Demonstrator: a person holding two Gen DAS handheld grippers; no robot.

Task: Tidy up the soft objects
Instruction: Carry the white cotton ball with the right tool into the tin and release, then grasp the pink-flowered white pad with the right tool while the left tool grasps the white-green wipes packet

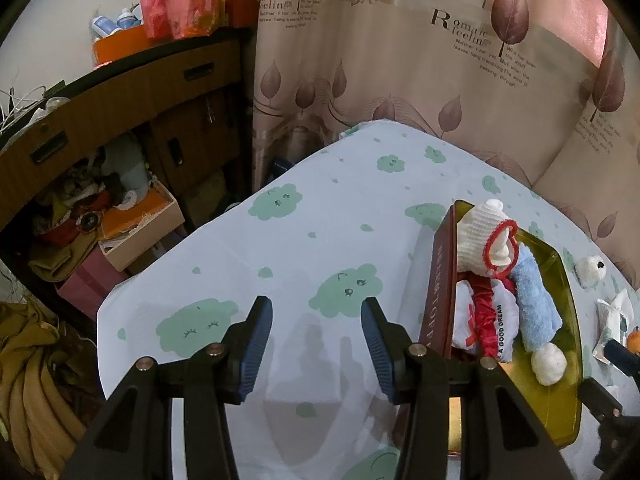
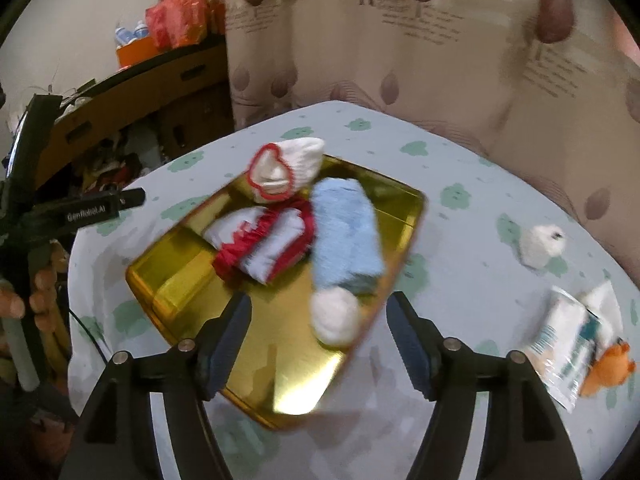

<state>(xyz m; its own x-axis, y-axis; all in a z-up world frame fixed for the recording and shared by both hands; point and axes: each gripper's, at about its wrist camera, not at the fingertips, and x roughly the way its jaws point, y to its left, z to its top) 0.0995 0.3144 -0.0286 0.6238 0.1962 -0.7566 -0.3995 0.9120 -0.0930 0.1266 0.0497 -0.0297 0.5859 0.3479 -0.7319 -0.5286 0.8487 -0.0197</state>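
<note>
Left wrist view: the left tongs (image 1: pixel 317 346) hang released, jaws apart with nothing between them, over the cloud-printed white cloth of the worktop (image 1: pixel 304 208). To their right sits the gold rectangular metal tin (image 1: pixel 566 392), which holds a white knitted sock with red trim (image 1: pixel 486 238), a fluffy light-blue sock with a white pompom (image 1: pixel 536 304) and a folded red-and-white cloth (image 1: pixel 486 320).

Right wrist view: the right tongs (image 2: pixel 320 336) stand released above the tin's near edge, the pompom between the jaws, untouched. A small white plush toy (image 2: pixel 540 246) lies on the worktop, right of the tin.

A tablecloth (image 1: pixel 304 216) printed with green clouds covers the table. Behind it hangs a leaf-patterned curtain (image 1: pixel 400 60). To the left stands a wooden cabinet (image 1: pixel 132 100), topped by an orange box (image 1: pixel 120 44) and a red plastic bag (image 1: pixel 180 4).
</note>
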